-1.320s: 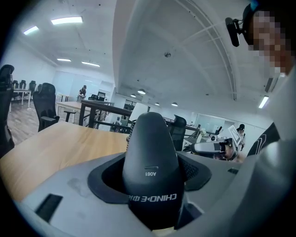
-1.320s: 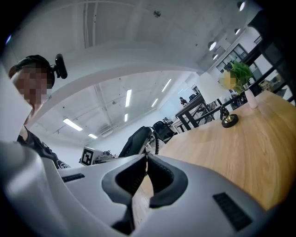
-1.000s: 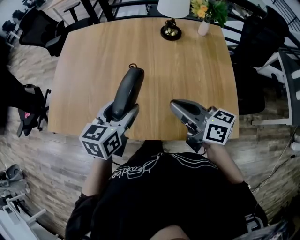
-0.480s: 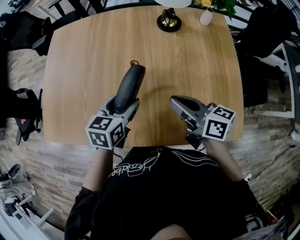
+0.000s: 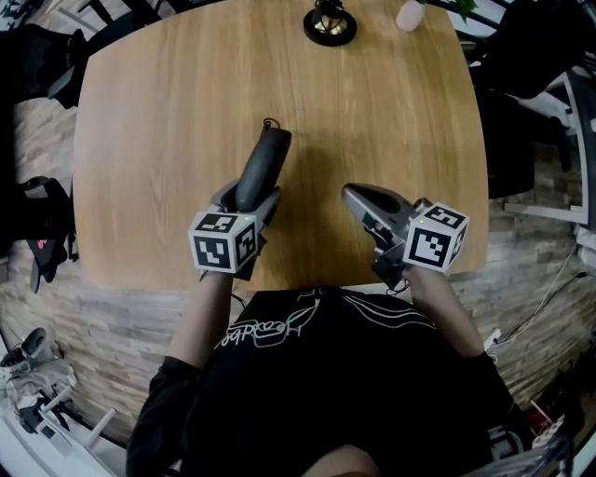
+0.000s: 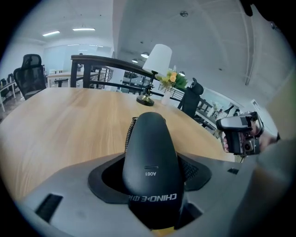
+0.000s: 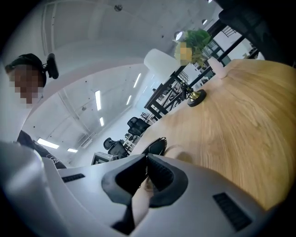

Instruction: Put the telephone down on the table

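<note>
The telephone is a black handset with a coiled cord stub at its far end. My left gripper is shut on its near end, and the handset fills the space between the jaws and points away over the wooden table. Whether its far end touches the wood I cannot tell. My right gripper hovers to the right near the table's front edge, shut with nothing in it. From the right gripper view the handset shows just past the jaws.
A lamp with a dark round base and a small white vase stand at the table's far edge. Black office chairs surround the table. A person's dark shirt fills the near side.
The view has tilted down, so the table sits higher in the picture. The left gripper and handset now lie nearer the front edge. The right gripper has hardly moved.
</note>
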Tool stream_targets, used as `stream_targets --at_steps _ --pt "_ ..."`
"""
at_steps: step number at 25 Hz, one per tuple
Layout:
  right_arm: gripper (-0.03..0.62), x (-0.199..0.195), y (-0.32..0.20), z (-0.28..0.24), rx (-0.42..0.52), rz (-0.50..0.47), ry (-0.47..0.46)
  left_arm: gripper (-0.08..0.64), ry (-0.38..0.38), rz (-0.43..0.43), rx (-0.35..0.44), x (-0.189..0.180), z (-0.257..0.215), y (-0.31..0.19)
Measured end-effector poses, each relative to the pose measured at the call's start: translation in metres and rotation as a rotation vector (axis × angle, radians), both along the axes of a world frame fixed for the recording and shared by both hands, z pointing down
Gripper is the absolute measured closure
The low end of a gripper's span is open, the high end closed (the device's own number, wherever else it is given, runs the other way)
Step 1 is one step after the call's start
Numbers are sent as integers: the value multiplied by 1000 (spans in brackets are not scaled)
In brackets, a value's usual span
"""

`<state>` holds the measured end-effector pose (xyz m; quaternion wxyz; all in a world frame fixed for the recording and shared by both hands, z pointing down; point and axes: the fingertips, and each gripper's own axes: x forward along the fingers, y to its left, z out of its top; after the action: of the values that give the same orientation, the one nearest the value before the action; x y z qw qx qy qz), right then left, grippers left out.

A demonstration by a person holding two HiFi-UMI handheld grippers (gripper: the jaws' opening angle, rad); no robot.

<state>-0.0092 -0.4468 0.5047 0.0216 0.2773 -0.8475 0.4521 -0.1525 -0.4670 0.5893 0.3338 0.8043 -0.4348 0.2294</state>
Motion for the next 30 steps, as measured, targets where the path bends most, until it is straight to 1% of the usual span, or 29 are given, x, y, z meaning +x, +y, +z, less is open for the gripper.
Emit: stream_targets --at_steps 3,7,11,16,20,23,27,30 --pt "552 1 3 4 -12 8 -5 275 -49 24 -15 2 13 1" --pt "552 5 4 9 -23 18 -3 275 -68 39 -32 7 25 0" --pt "552 11 5 10 -25 35 2 275 -98 60 -17 15 28 -2" --pt "552 14 14 8 -22 41 8 275 -210 94 -5 23 35 4" --pt "552 21 23 6 -20 57 -1 275 -298 104 26 26 41 5" --pt "552 28 31 3 -19 66 9 275 -357 114 44 26 48 7" --pt "551 39 43 -2 -10 73 21 270 -362 86 56 23 49 6" --pt "552 46 54 -8 2 83 26 244 -364 56 77 19 49 5"
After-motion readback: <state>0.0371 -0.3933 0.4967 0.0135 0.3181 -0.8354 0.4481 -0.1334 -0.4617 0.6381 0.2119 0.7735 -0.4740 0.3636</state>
